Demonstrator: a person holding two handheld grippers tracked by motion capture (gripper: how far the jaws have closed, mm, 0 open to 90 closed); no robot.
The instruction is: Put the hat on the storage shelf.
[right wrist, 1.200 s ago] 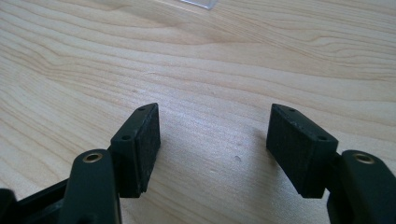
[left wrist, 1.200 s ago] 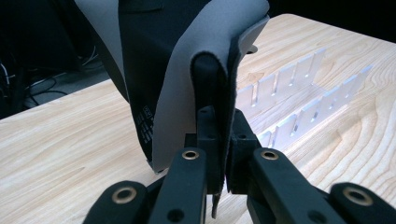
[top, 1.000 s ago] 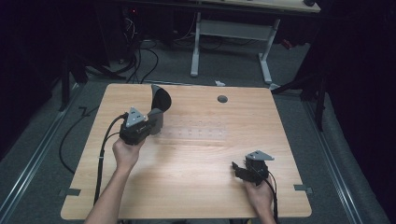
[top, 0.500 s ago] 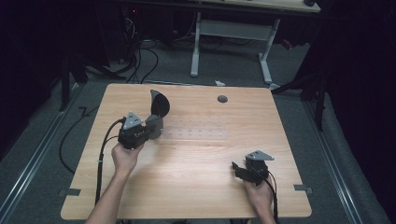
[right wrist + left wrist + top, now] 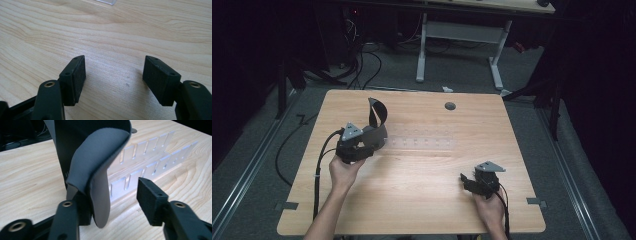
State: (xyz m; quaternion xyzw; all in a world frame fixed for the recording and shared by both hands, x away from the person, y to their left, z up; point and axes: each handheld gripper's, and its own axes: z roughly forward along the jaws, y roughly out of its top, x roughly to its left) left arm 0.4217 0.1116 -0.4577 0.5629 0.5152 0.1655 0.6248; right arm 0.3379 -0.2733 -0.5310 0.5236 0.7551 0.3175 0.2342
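Note:
A dark grey bendy sheet (image 5: 377,114) stands curled on the wooden table (image 5: 422,195) at its left. My left gripper (image 5: 371,139) is at the sheet's lower edge. In the left gripper view the sheet (image 5: 100,160) lies against the left jaw while the right jaw stands well off it, so my left gripper (image 5: 112,195) is open around it. My right gripper (image 5: 468,181) rests low near the front right of the table. In its own view, my right gripper (image 5: 113,72) is open over bare wood.
A clear plastic rack with rows of slots (image 5: 424,143) lies flat just right of the sheet, also seen as a rack (image 5: 147,152) beyond the jaws. A round cable hole (image 5: 450,105) sits near the table's far edge. Desk legs and cables are on the floor behind.
My left hand has drawn back a little toward the front edge, and the curled sheet has come down and back with it. The right gripper has stayed put.

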